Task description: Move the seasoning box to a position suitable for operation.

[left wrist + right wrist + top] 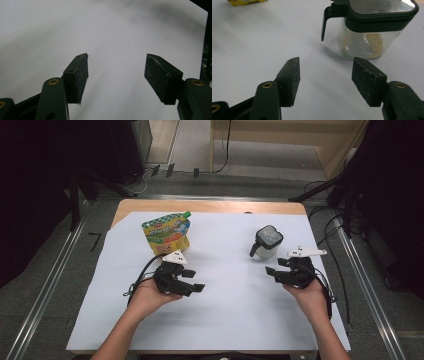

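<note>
At right of frame, the right gripper (274, 271) gapes empty just below the jar (267, 241); left gripper (195, 280), also released, sits below the pouch (167, 233).

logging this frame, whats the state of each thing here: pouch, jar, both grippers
pouch: lying flat on the white sheet, green cap on, untouched
jar: upright, black lid closed, pale powder low inside, untouched
left gripper: jaws open, nothing between them, over bare sheet
right gripper: jaws open, nothing between them, pointed at the jar, short of it
</note>
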Demonstrator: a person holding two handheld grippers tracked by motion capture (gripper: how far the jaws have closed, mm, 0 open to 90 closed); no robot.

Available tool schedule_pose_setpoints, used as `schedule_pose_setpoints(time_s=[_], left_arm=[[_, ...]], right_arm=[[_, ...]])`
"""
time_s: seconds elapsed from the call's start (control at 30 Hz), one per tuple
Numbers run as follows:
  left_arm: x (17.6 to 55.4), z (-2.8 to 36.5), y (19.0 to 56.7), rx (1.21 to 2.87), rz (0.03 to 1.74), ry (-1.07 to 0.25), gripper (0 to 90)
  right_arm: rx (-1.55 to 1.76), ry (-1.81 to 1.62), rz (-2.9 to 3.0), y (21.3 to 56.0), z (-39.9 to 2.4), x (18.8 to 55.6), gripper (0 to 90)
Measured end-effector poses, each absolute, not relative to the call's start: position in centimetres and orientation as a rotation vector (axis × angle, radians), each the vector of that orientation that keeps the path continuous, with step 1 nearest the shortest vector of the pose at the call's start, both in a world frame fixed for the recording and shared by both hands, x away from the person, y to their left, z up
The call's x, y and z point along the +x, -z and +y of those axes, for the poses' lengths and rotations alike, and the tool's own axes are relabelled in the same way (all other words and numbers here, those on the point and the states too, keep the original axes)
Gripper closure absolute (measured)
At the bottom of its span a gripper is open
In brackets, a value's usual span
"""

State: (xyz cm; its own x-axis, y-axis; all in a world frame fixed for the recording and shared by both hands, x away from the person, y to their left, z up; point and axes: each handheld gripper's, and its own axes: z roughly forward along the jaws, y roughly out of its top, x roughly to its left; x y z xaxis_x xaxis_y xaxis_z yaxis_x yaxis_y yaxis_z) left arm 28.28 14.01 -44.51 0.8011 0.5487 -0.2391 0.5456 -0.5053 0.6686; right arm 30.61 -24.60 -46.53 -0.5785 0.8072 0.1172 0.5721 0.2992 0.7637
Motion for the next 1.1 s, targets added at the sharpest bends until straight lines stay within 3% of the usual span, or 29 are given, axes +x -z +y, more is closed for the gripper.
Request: schedule_pose_setpoints(time_s=[0.53, 0.87, 1.1], left_arm=[[28.2, 14.1, 44.8, 2.208, 0.795, 0.003, 36.6], [28.2, 14.2, 44.7, 2.191, 0.791, 0.006, 36.8], [27.9, 14.3, 44.4, 2.189, 0.784, 0.010, 36.9]], right_arm=[[1.320, -1.131, 2.242, 45.7, -26.0, 34.1, 38.3], [1.358, -1.114, 2.215, 46.8, -26.1, 35.8, 16.7], [1.390, -1.141, 2.209, 47.9, -26.0, 36.6, 13.4]])
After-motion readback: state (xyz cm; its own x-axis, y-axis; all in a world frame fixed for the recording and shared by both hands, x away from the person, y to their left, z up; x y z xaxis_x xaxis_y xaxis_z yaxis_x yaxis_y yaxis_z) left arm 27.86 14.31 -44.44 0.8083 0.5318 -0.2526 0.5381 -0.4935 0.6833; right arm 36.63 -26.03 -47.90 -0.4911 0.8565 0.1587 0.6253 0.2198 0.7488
